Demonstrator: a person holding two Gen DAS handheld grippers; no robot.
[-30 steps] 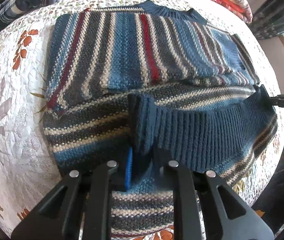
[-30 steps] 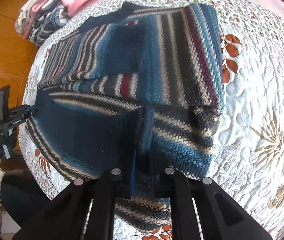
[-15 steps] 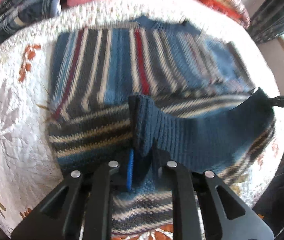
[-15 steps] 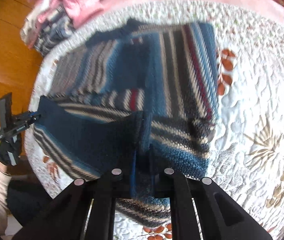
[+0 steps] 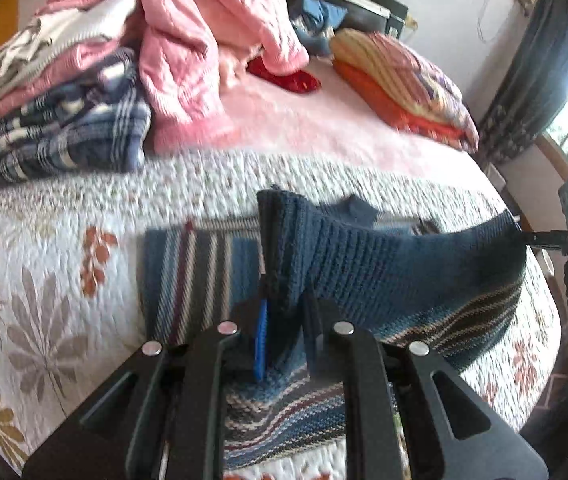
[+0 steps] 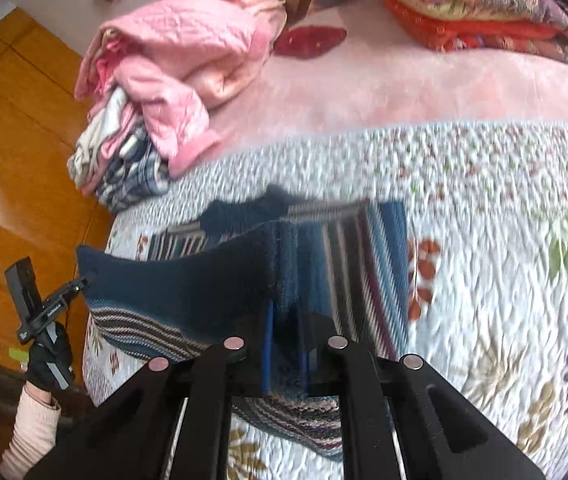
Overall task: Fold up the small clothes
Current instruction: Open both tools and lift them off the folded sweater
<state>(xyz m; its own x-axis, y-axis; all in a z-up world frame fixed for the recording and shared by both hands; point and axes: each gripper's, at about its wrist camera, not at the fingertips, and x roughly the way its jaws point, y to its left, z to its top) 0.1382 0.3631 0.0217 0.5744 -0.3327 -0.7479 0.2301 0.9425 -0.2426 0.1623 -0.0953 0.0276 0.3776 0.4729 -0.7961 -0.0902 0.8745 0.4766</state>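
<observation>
Raised since the earlier frame, the sweater's ribbed hem (image 5: 364, 264) hangs at centre frame above the quilt (image 5: 43, 280), left gripper (image 5: 284, 316) and right gripper (image 6: 284, 320) clamped on its corners. Advise level, taut carry to the collar.

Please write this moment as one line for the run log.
step: fold hem up | left gripper: shut on striped sweater hem | right gripper: shut on hem | hem: raised off quilt
</observation>
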